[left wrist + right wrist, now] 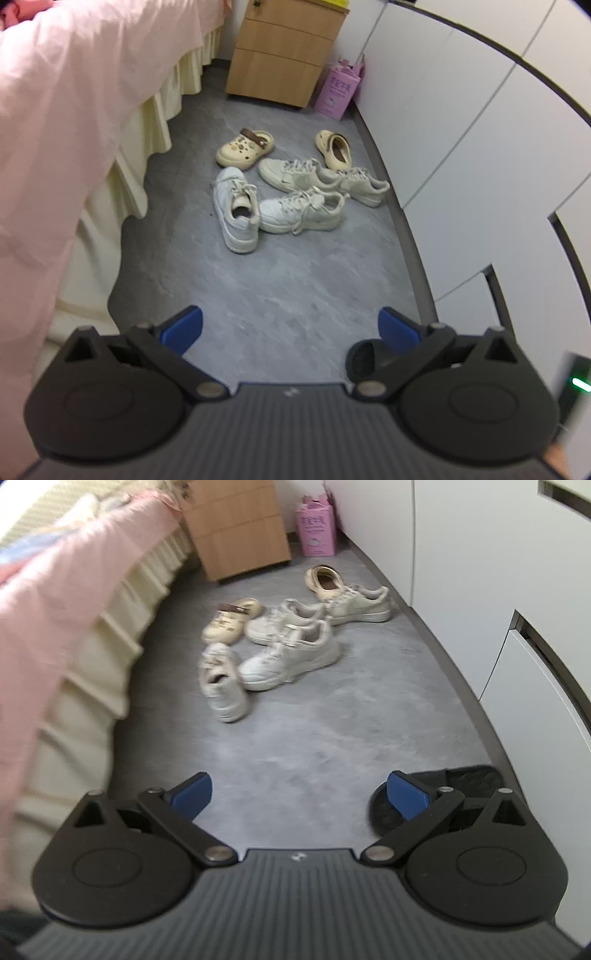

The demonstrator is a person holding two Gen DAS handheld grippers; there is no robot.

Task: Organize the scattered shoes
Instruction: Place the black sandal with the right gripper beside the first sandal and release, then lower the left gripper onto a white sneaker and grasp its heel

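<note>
**Surveying the shoe pile before the first pick**

Lying in a loose heap on the grey floor (pixel 295 288) are six shoes: a white sneaker (pixel 236 210) with its heel toward the camera, a second white sneaker (pixel 301 212) crossing it at its 3 o'clock, two beige sneakers (pixel 295 173) beyond, and two cream clogs (pixel 245 147) at the pile's 11 and 1 o'clock. None stands paired, so the sorting looks barely begun; this reads as the approach step.

A black slipper (pixel 384 812) lies apart from the pile, close under both cameras at 4 o'clock, by the white cupboard fronts (pixel 461 155).

The next move probably calls for lowering one gripper to the nearest white sneaker, taking it by the heel collar, and setting it beside its mate.

Both tools hang high, tilted down at the floor. The left gripper (pixel 291 328) stands wide open and holds nothing; the right gripper (pixel 301 794) is spread just as wide, empty too. A pink bedspread (pixel 55 129) fills 9 o'clock, a wooden drawer unit (pixel 284 51) 12 o'clock.
</note>
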